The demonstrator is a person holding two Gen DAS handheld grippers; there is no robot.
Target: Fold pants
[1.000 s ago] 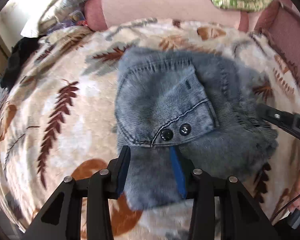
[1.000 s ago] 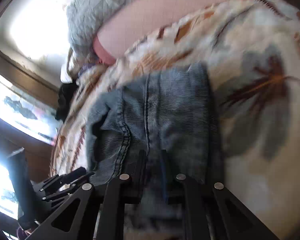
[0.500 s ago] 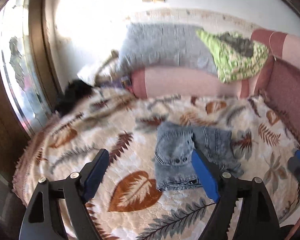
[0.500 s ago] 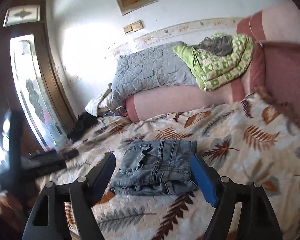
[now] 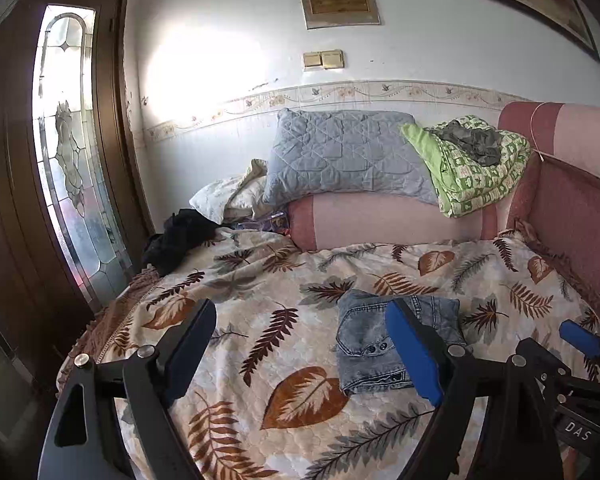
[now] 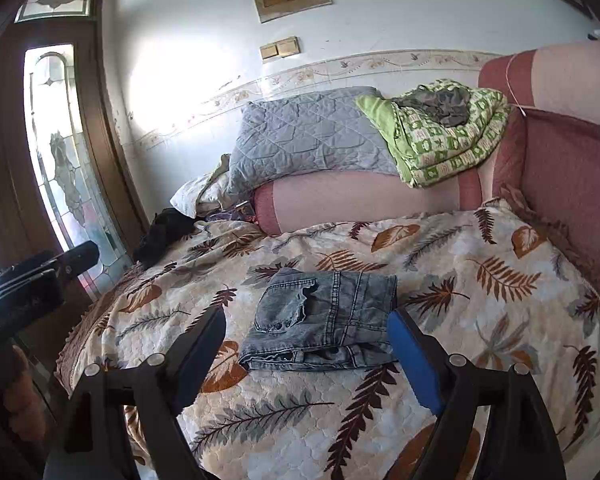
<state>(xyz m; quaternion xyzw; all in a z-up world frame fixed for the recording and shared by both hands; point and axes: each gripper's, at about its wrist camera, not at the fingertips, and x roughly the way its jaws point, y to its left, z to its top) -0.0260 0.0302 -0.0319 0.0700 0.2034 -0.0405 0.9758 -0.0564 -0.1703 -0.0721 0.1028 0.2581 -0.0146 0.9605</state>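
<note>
The blue denim pants (image 5: pixel 372 340) lie folded into a small flat bundle in the middle of the leaf-patterned bedspread (image 5: pixel 260 292). They also show in the right wrist view (image 6: pixel 324 320). My left gripper (image 5: pixel 304 344) is open and empty, held above the near part of the bed, well back from the pants. My right gripper (image 6: pixel 306 350) is open and empty too, raised above the bed on the near side of the pants. The right gripper's blue fingertip (image 5: pixel 580 338) shows at the right edge of the left wrist view.
A pink bolster (image 5: pixel 388 220) lies along the wall with a grey quilted pillow (image 5: pixel 344 156) and a green patterned blanket (image 5: pixel 476 168) on it. A dark garment (image 5: pixel 180 236) lies at the bed's far left corner. A glass door (image 5: pixel 68 168) stands left. A pink padded bed end (image 5: pixel 572 208) stands right.
Both grippers let go of the pants, opened wide and pulled back and up from the bed. The folded pants stay where they were laid.
</note>
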